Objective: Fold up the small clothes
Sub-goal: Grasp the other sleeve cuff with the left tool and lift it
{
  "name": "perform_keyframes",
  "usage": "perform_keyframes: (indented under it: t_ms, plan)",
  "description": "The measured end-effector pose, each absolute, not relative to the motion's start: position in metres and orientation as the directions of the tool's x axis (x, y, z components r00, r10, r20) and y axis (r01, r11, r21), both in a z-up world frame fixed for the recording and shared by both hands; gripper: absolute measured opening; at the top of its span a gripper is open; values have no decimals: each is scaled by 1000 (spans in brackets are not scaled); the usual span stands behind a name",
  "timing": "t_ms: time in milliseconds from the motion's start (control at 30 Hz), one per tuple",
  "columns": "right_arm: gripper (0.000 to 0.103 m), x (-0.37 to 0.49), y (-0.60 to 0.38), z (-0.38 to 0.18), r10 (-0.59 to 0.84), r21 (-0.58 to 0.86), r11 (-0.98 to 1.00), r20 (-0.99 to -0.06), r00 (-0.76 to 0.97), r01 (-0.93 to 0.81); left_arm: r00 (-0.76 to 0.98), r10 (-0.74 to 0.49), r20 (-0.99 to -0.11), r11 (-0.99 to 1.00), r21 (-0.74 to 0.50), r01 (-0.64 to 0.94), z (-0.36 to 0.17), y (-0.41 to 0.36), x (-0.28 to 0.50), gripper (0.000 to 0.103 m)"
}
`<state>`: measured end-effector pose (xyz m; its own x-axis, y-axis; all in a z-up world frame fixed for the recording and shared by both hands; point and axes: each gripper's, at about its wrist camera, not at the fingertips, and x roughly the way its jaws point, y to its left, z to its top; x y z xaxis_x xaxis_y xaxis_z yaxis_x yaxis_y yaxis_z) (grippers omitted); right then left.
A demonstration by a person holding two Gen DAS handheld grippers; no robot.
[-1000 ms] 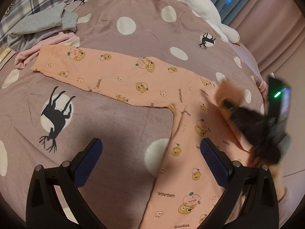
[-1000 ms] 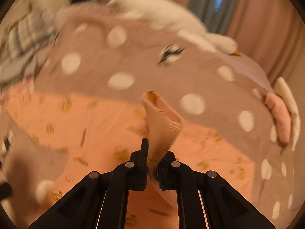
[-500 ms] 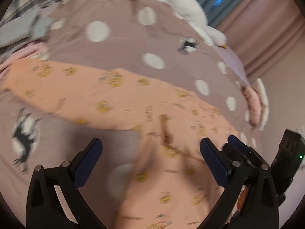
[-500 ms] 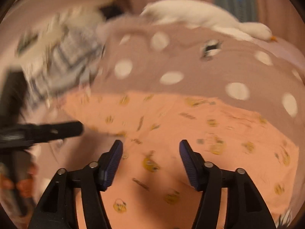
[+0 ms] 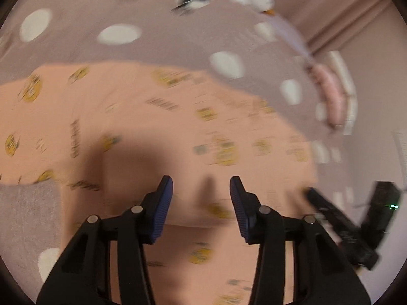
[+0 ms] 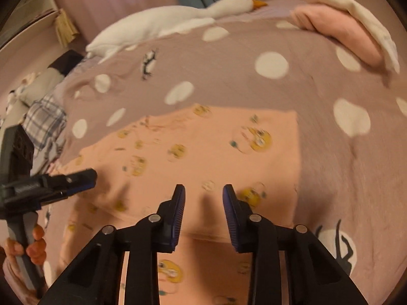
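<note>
Small peach trousers with yellow cartoon prints (image 5: pixel 157 127) lie on the bed, the waist part folded over; they also show in the right wrist view (image 6: pixel 211 147). My left gripper (image 5: pixel 201 190) is open and empty just above the folded fabric, jaws partly closed in. My right gripper (image 6: pixel 203 198) is open and empty over the fold's near edge. The right gripper shows at the right edge of the left wrist view (image 5: pixel 351 228). The left gripper shows at the left of the right wrist view (image 6: pixel 51 185). The left view is blurred by motion.
The mauve bedspread with white dots (image 6: pixel 229 76) covers the bed. A white goose plush (image 6: pixel 173 23) lies at the far edge. Folded pink and white clothes (image 6: pixel 340 33) sit at the right. Plaid cloth (image 6: pixel 45 122) lies at the left.
My right gripper let go of the trouser edge and opened. My left gripper moved right over the trousers and its jaws narrowed. The waist part now lies folded over.
</note>
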<state>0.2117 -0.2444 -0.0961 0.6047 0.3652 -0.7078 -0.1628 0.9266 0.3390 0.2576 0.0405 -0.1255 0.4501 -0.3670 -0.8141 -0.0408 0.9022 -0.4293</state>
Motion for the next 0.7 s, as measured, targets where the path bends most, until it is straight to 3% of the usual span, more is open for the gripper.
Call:
perform_keyframes:
  t_ms: [100,200,267,300,333,700]
  plan:
    - [33,212,-254,-112,340,337,934,-741,580,-118,462,-383,-800,888,-457,-56,-141,58,254,28]
    - [33,209,-257,-118,340,344,933,-745,574,-106,446,-447,-775,852,-521,-52,-136,74,252,29]
    - [33,207,-254,-110,354,362,926,-747,563,-102,470,-441,-765,848,-527,-61,-125,89,243,51]
    - [33,205,-253,-106,366,372,922,-739,566,-111,492,-423,-761,850,-521,-75,-120,101,236,74]
    - [34,201,-250,-100,377,374,918,-725,577,-129,525,-402,-750,848,-521,-96,-115,116,227,85]
    - [35,167,-226,-76,434,396,895,-665,608,-206,715,-166,-679,590,-649,-480,-126,343,150,84]
